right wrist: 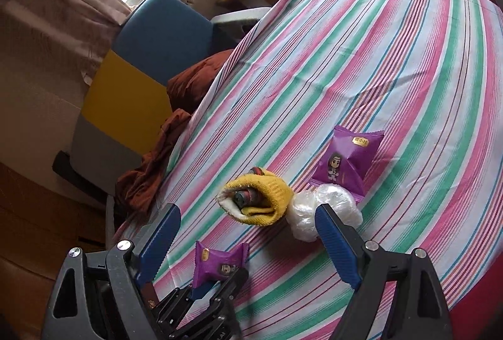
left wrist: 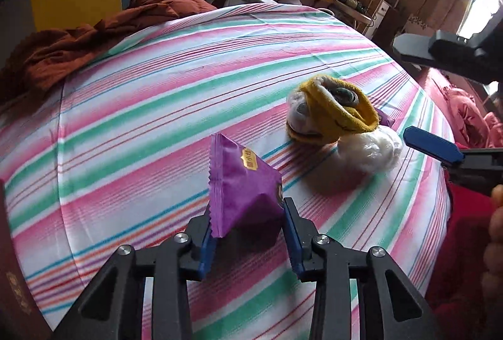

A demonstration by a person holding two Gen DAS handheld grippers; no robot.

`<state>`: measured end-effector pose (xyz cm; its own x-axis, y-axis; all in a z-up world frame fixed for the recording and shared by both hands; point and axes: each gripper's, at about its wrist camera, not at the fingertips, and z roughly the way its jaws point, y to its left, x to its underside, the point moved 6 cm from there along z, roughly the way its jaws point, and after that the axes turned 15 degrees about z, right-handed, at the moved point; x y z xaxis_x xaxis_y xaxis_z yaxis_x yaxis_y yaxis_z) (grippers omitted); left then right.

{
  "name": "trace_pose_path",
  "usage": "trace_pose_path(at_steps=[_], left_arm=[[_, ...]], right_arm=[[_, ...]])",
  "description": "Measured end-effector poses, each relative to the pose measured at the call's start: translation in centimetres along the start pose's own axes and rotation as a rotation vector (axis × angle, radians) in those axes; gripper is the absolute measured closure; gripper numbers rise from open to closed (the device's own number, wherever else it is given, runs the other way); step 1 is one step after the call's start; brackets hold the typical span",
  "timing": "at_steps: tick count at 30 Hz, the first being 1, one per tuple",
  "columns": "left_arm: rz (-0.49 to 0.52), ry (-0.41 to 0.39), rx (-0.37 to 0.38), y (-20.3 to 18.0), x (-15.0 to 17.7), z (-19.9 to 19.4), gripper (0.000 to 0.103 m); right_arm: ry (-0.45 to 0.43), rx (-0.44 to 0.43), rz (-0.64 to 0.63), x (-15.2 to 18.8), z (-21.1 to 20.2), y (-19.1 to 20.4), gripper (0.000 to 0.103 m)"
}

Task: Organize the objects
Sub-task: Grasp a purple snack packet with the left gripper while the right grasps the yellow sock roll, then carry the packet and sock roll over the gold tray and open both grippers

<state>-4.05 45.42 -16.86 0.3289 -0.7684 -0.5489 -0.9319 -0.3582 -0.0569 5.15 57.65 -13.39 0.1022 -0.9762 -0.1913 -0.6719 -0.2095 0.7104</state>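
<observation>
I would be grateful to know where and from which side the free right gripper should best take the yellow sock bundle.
Probably across the yellow sock bundle's rolled middle, from above, fingers closing on its two long sides. It lies flat on the striped sheet, and a clear plastic bag crowds one end, so an end approach looks blocked. The right gripper is open.

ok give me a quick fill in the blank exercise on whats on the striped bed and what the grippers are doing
1. The left gripper is clamped on a ____ snack packet.
2. The rolled socks have a ____ outer layer.
3. The right gripper hovers with its jaws ____ and nothing between them.
4. The second snack packet lies touching a crumpled ____ plastic bag.

Missing words: purple; yellow; open; clear
</observation>
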Motion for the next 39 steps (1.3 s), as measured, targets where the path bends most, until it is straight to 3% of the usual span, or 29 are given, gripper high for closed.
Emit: trace_pose_path(at_steps=[9,20,22,24,27,39], left_arm=[[-0.036,-0.019,-0.011,-0.2,1.3,-1.1,0.066],[-0.028,-0.046,-0.042,-0.2,3.0,-2.1,0.066],[-0.028,-0.055,-0.041,-0.2,3.1,-2.0,0.066],[-0.019,-0.067,-0.048,-0.2,3.1,-1.9,0.066],[-0.025,-0.085,-0.055,-0.2,3.2,-1.8,0.066],[-0.03,-0.102,-0.053,-0.3,3.4,-1.9,0.066]], right_arm=[[0.01,0.085,-0.057,0.4,0.7,0.2,0.014],[0.03,0.366,-0.386,0.7,6.4,3.6,0.014],[0.053,0.41,-0.408,0.9,7.6,3.0,0.022],[0.069,0.412,-0.424,1.0,8.0,2.8,0.044],[0.074,0.42,-0.448,1.3,8.0,2.7,0.053],[0.063,0.444,-0.516,2.1,8.2,3.4,0.054]])
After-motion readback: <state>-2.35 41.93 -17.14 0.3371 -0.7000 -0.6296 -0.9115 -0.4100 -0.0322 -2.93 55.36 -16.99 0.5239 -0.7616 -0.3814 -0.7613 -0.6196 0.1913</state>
